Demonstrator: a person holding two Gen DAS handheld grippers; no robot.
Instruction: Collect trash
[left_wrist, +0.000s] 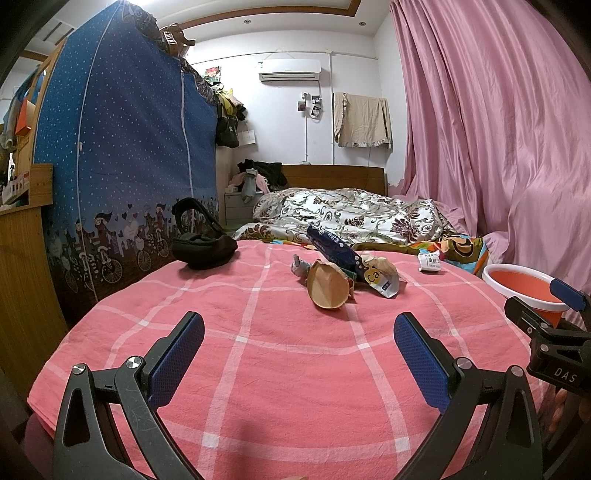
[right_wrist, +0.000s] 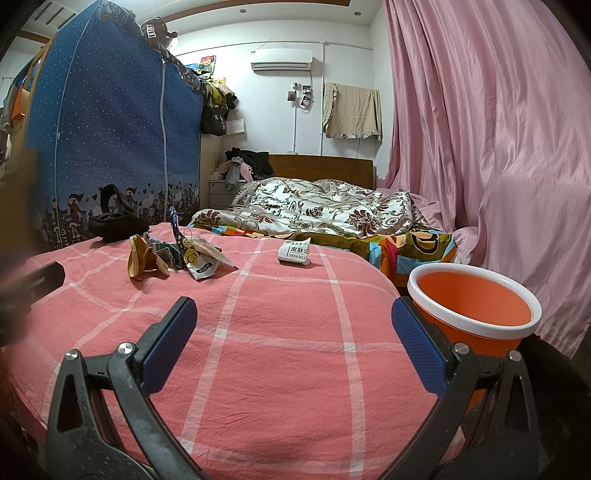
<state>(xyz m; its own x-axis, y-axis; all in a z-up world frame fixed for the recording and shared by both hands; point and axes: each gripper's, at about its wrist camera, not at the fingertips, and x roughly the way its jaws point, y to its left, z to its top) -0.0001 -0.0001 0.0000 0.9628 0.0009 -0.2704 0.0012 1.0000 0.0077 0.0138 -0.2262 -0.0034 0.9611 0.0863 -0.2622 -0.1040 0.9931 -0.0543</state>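
I hold my left tongs (left_wrist: 299, 328) low over the pink checked sheet (left_wrist: 258, 369), and they are released, with nothing between the blue pads. The trash lies ahead of them, a little to the right: a brown paper cup (left_wrist: 328, 284) on its side, touching a dark blue wrapper (left_wrist: 330, 246) and a silver pouch (left_wrist: 384, 282). A small white packet (left_wrist: 430, 263) lies apart, farther right. My right tongs (right_wrist: 293, 326) are also released and grasp nothing. The orange bin (right_wrist: 474, 314) stands just beside their right finger, off the bed's edge. A black bag (left_wrist: 201, 249) rests far left.
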